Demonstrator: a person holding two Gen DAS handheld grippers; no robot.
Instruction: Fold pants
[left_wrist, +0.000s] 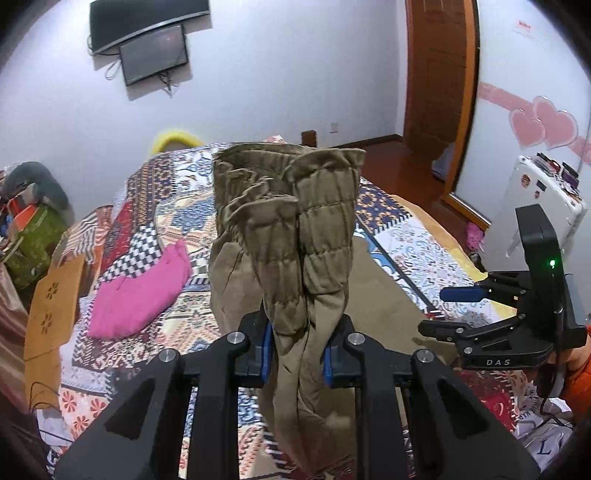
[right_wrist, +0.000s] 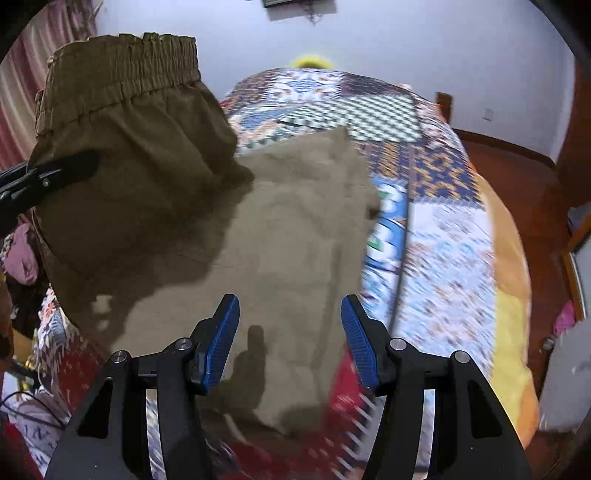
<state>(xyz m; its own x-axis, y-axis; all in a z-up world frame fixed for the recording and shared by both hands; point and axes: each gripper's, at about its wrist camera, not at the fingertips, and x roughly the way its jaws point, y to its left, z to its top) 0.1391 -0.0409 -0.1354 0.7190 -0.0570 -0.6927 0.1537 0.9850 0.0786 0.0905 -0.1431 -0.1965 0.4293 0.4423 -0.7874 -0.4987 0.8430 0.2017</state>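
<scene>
Khaki pants (left_wrist: 295, 229) with a gathered elastic waistband stand bunched up between the blue pads of my left gripper (left_wrist: 298, 339), which is shut on the cloth. In the right wrist view the lifted waistband end (right_wrist: 122, 74) hangs at the left, with a left finger (right_wrist: 66, 170) across it. The rest of the pants (right_wrist: 295, 221) lies flat on the bed. My right gripper (right_wrist: 290, 332) hovers open above that flat part with nothing between its pads. It also shows at the right of the left wrist view (left_wrist: 439, 310).
The patchwork bedspread (left_wrist: 406, 236) covers the bed. A pink garment (left_wrist: 140, 291) lies left of the pants, and a cardboard box (left_wrist: 55, 302) stands at the bed's left edge. A white case (left_wrist: 535, 206) stands on the wooden floor (right_wrist: 517, 177) to the right.
</scene>
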